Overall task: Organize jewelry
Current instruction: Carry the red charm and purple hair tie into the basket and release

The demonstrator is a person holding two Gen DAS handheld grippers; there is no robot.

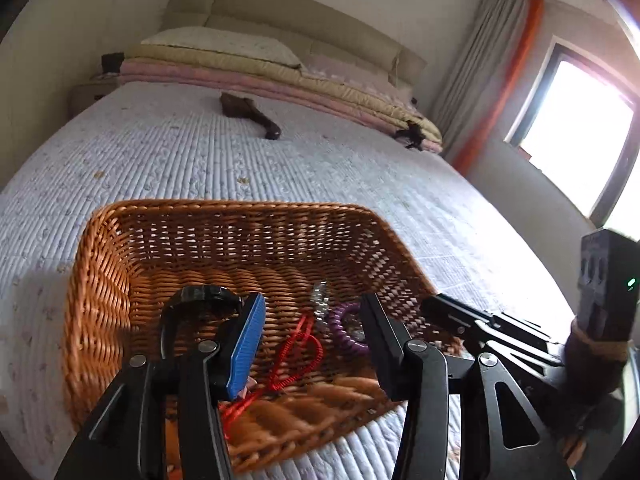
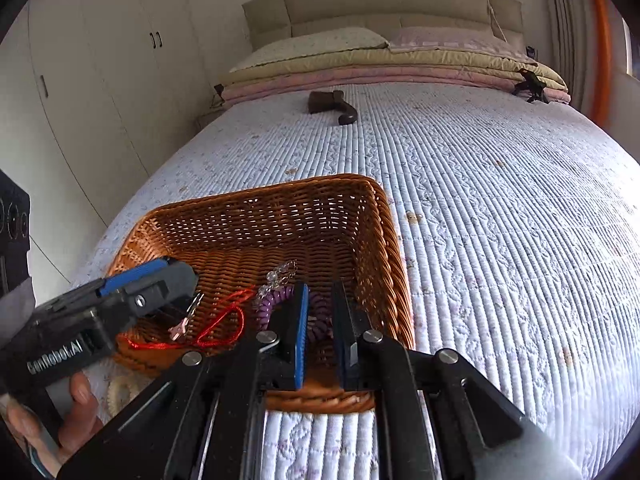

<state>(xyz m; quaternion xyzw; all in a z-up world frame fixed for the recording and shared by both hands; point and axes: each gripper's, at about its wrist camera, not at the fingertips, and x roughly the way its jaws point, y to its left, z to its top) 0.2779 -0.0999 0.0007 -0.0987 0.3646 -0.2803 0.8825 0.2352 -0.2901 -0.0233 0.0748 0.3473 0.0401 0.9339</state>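
Observation:
A wicker basket [image 1: 224,204] [image 2: 280,188] sits on the quilted bed. On its floor lie a red cord [image 1: 304,344] [image 2: 224,320], a purple coil tie [image 1: 346,320] [image 2: 274,304] and a clear crystal piece [image 1: 320,296] [image 2: 280,274]. My left gripper [image 1: 312,304] [image 2: 172,276] hangs open inside the basket over the red cord, its pads touching nothing. A black band [image 1: 200,296] curves just left of its blue pad. My right gripper [image 2: 322,292] [image 1: 432,306] is shut above the basket's near right side. Part of the coil shows behind its narrow gap.
A cream ring [image 2: 120,392] lies on the bed outside the basket's near left corner, beside the hand [image 2: 76,420] holding the left gripper. A brown object [image 1: 248,112] [image 2: 328,104] lies farther up the bed, before folded quilts [image 2: 392,68]. Wardrobe doors stand left, a window [image 1: 576,136] right.

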